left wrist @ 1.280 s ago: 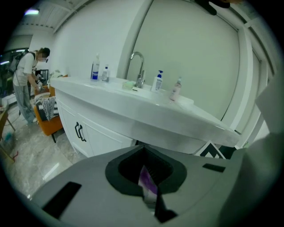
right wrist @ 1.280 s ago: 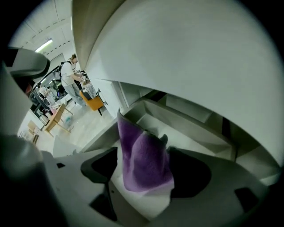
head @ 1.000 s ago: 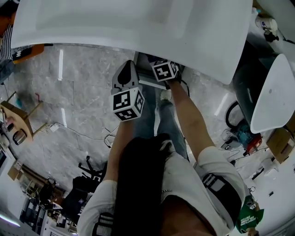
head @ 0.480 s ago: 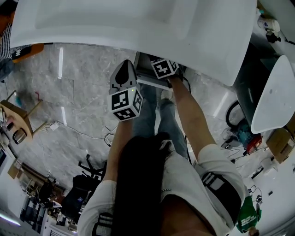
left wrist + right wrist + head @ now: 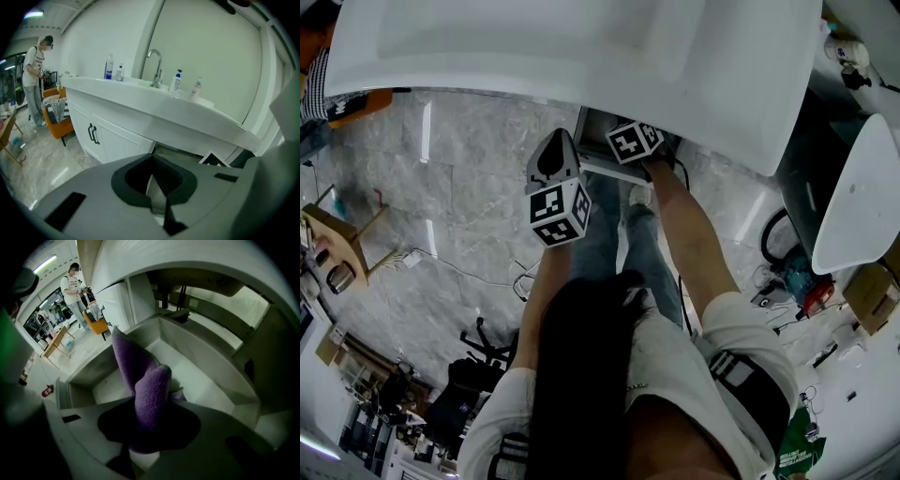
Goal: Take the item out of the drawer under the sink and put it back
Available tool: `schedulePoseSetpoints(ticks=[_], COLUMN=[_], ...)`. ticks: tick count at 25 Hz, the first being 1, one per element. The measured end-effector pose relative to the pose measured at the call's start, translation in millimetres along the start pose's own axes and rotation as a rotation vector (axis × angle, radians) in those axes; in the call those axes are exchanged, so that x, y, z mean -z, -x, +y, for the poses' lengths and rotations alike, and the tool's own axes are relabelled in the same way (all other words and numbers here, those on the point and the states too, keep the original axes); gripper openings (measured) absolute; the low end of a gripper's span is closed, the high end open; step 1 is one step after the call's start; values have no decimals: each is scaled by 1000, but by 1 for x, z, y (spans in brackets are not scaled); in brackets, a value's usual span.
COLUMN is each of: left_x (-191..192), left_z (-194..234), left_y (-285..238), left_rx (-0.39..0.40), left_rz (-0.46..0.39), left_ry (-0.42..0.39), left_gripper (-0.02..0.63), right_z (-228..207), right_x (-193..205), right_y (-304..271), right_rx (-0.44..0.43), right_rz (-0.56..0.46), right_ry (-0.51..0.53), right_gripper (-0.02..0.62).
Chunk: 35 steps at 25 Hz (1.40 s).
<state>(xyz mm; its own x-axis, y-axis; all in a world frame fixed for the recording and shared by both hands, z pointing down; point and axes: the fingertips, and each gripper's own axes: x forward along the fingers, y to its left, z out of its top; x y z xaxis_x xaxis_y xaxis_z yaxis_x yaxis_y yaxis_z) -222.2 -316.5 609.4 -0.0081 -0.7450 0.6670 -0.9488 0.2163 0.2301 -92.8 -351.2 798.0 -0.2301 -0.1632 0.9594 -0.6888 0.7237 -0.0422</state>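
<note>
Right gripper view: right tongs (image 5: 149, 434), pointing steeply down into the open drawer (image 5: 201, 376) under the sink.
- Jaws: have just been closing, and now pinch a purple fleece cloth (image 5: 151, 394) that fills the gap between them.
- Cloth, position: inside the drawer, straight ahead of the right tongs and touching them. One thick fold bulges out of the jaws; a second flap runs on behind it towards the drawer's far left corner.
- Cloth, long axis: roughly in line with the way the tongs point, not across them.
- Drawer: pale bare floor and walls around the cloth; no other contents seen.
- Judgement: the lift must come back out along the drawer opening, since the sink counter (image 5: 581, 56) overhangs it closely.

Left gripper view: left tongs (image 5: 157, 199).
- Jaws: pressed together, with nothing between them.
- Position: held outside the cabinet, facing the counter edge and tap (image 5: 154, 63), so the right hand is much the nearer to the cloth.

Not made out:
- The pads themselves, which the fleece covers.
- Whether the cloth's far end rests on the drawer floor.
- In the head view, the cloth and the right jaw tips, both hidden under the counter.
</note>
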Motion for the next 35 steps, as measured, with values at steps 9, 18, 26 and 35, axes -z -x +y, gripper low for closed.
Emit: schedulePoseSetpoints(ticks=[9, 18, 26, 35], left_x=[-2, -10, -26, -44], left_z=[-8, -31, -57, -91], left_y=[0, 17, 51, 100], left_rx=[20, 43, 86, 149], left_rz=[-2, -20, -79, -164], left_ry=[15, -18, -47, -65], left_gripper=[3, 4, 4, 3], right_z=[7, 25, 33, 24], right_x=[-3, -10, -18, -17], right_y=[36, 111, 187, 279], right_rx=[-45, -122, -162, -117], right_rz=[-87, -226, -372, -557], right_ry=[-32, -70, -131, -195], right_gripper=[125, 126, 126, 126])
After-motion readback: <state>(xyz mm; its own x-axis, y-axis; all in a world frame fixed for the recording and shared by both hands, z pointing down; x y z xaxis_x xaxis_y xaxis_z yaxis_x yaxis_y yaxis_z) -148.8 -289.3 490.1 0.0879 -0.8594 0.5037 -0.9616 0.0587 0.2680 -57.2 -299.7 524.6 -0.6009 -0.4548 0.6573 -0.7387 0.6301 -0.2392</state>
